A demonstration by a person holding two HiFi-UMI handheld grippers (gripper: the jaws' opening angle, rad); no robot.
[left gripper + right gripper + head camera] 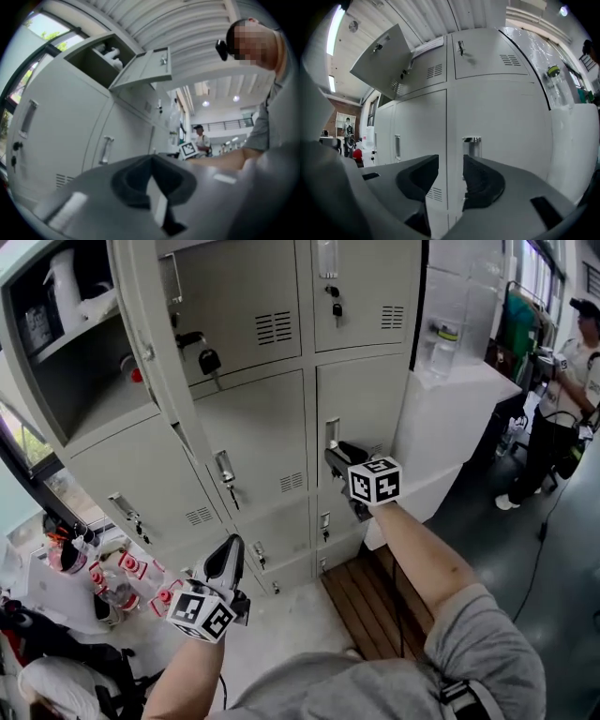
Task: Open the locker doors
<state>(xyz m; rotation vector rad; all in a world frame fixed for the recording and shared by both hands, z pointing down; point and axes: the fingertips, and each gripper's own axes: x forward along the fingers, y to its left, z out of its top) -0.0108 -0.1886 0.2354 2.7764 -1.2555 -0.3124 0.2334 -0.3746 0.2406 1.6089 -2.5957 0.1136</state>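
Top-left locker door (150,352) open; remaining doors (255,442) shut. Right gripper (337,460) near middle-right door handle (332,433), fingers apart, empty. Left gripper (228,557) fingers together, empty.

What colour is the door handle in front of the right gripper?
Shiny silver handle; right gripper view shows it best.
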